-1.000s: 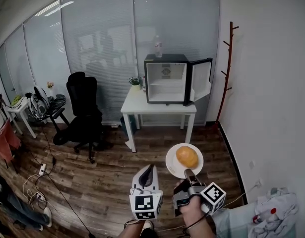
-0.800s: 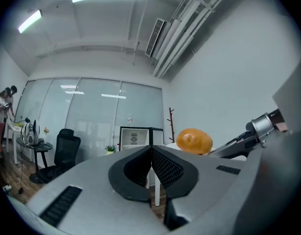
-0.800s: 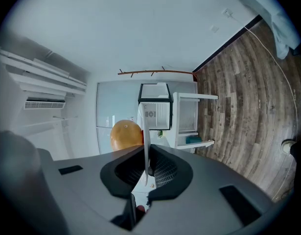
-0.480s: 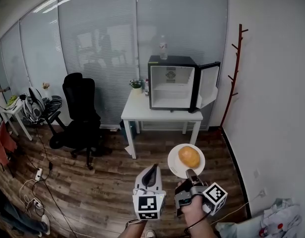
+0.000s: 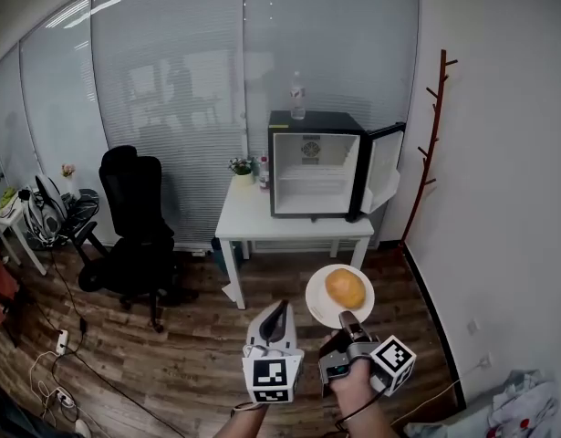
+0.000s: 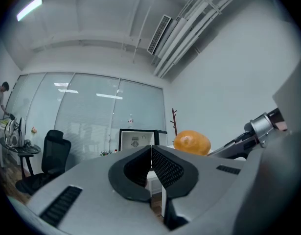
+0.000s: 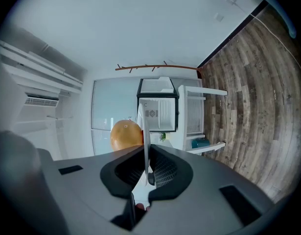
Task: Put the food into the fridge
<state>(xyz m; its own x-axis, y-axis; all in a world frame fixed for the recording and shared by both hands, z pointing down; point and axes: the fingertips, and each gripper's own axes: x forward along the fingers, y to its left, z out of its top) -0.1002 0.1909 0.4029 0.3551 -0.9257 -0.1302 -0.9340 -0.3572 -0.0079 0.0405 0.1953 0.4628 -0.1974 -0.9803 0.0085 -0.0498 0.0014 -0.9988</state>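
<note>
While the right tool (image 5: 347, 319) is held out in front of the person, its jaws are closed almost fully on the near rim of a white plate (image 5: 316, 307). The right gripper view shows the plate (image 7: 146, 121) edge-on, with its thin rim clamped between the two pads.

1. Task item. A round orange-yellow food item (image 5: 345, 287) rests on the upper face of the plate, roughly at its centre. In the right gripper view the food item (image 7: 126, 134) lies against the left side of the plate edge. The plate sits roughly level above the wooden floor (image 5: 189, 354).

2. Left tool. The left tool (image 5: 278, 310) is just beside the plate, to its left, and is not touching it. In the left gripper view the left tool (image 6: 151, 153) has its jaws pressed together with nothing between them.

3. Destination. The mini fridge (image 5: 312, 167) stands on a white desk (image 5: 262, 224) against the blind-covered glass wall, well apart from the plate. The fridge door (image 5: 382, 167) is swung open to the right, exposing the white interior.

4. Surroundings. A bottle (image 5: 297, 96) stands upright on top of the mini fridge. A small potted plant (image 5: 239, 167) sits on the desk just left of it. A black office chair (image 5: 134, 217) stands left of the desk, and a wooden coat stand (image 5: 435, 126) stands in the corner to the right.
</note>
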